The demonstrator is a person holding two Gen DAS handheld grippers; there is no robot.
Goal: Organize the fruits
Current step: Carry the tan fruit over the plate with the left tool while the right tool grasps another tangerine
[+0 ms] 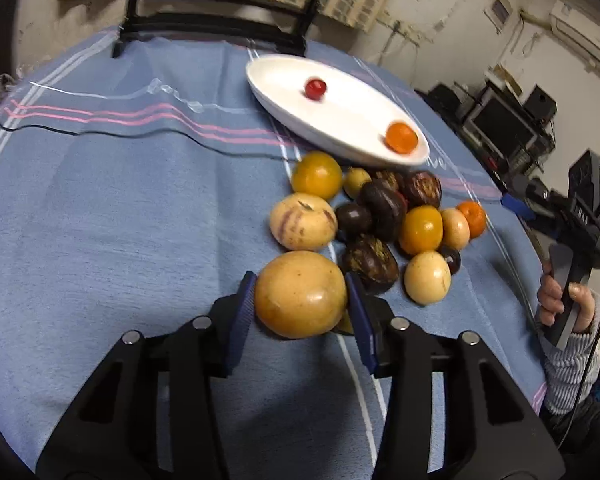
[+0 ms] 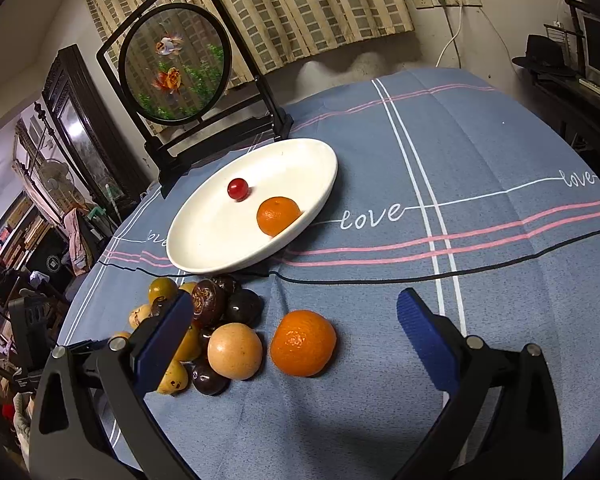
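My left gripper (image 1: 300,296) has its blue pads pressed on both sides of a large round tan-yellow fruit (image 1: 300,294) at the near edge of the fruit pile (image 1: 384,216). My right gripper (image 2: 294,326) has its jaws wide apart, nothing between the pads; a loose orange mandarin (image 2: 303,343) lies on the blue striped tablecloth (image 2: 460,152) ahead of them. The white oval ceramic dish (image 2: 204,240) beyond the pile holds a small red round fruit (image 2: 238,189) and a second mandarin (image 2: 278,216), apart from each other.
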